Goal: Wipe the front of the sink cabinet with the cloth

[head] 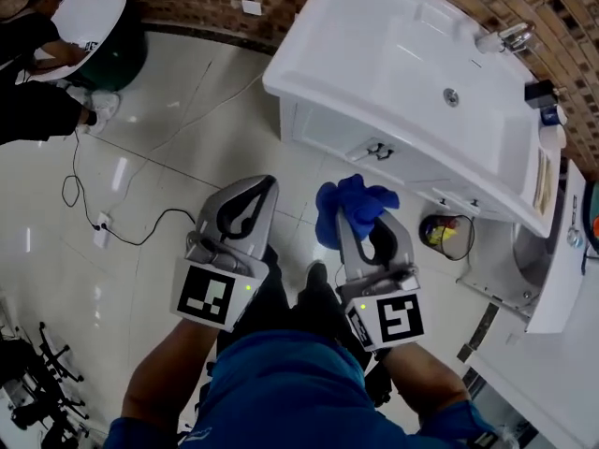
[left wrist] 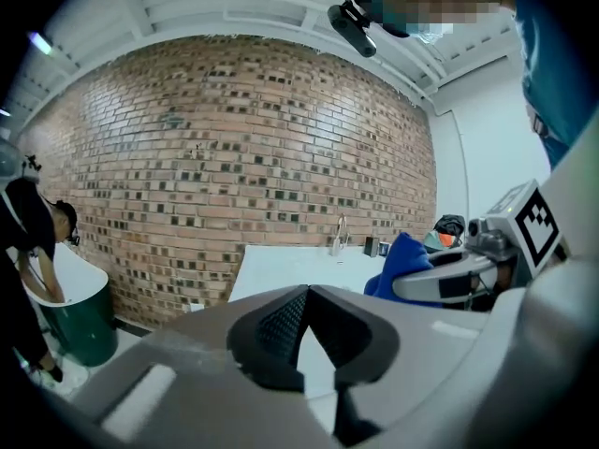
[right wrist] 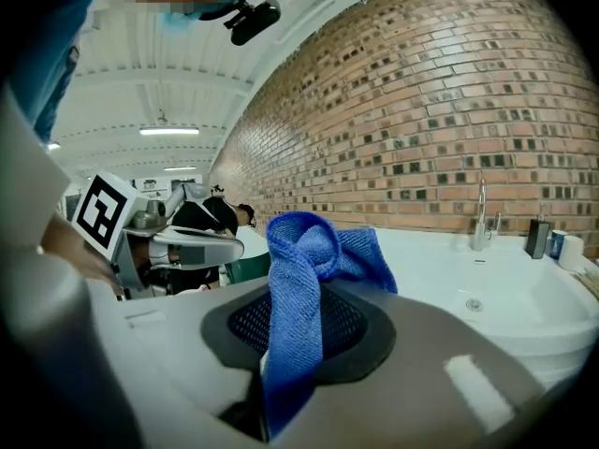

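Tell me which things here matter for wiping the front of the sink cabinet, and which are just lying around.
For the job:
- blue cloth, clamped in the right gripper
- sink cabinet, front facing the person

Just about:
- left gripper, shut and empty
- small bin beside the cabinet
- floor cable
- tap
- another person at the far basin

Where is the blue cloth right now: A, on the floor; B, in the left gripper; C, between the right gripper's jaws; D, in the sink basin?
C: the right gripper is clamped on the blue cloth, which bunches above its jaws; the left gripper holds nothing.
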Motion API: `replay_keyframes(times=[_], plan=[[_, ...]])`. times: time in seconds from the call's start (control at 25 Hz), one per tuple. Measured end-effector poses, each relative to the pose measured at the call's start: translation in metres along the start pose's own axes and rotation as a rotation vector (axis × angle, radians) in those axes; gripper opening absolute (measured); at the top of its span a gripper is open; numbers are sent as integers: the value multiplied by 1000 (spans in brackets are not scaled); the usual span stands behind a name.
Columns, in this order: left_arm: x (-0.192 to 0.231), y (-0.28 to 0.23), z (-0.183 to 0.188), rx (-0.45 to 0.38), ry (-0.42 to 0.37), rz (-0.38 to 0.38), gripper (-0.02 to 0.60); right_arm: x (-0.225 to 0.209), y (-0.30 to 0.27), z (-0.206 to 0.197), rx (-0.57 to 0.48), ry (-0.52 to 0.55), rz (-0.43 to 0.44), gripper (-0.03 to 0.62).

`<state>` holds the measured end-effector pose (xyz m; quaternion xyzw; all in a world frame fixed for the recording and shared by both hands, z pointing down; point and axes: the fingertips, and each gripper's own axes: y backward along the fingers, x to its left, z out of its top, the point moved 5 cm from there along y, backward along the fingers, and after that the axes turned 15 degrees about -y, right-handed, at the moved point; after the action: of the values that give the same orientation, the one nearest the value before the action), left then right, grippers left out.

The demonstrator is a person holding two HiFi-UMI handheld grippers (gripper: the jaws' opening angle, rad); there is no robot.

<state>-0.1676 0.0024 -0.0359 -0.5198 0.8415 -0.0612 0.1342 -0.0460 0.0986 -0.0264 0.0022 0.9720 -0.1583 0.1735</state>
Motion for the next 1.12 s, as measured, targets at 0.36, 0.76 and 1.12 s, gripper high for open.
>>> replay_keyframes(times=[0.36, 0.76, 1.12], plan=[[-98, 55, 37, 31, -17, 105, 3, 1, 114, 16, -81, 17, 144, 89], [-139, 97, 61, -37, -76, -22, 3, 22, 178, 1, -127, -8, 42, 89], [-136, 179, 33, -79, -21, -183, 3, 105, 209, -36, -122, -18, -162, 89]])
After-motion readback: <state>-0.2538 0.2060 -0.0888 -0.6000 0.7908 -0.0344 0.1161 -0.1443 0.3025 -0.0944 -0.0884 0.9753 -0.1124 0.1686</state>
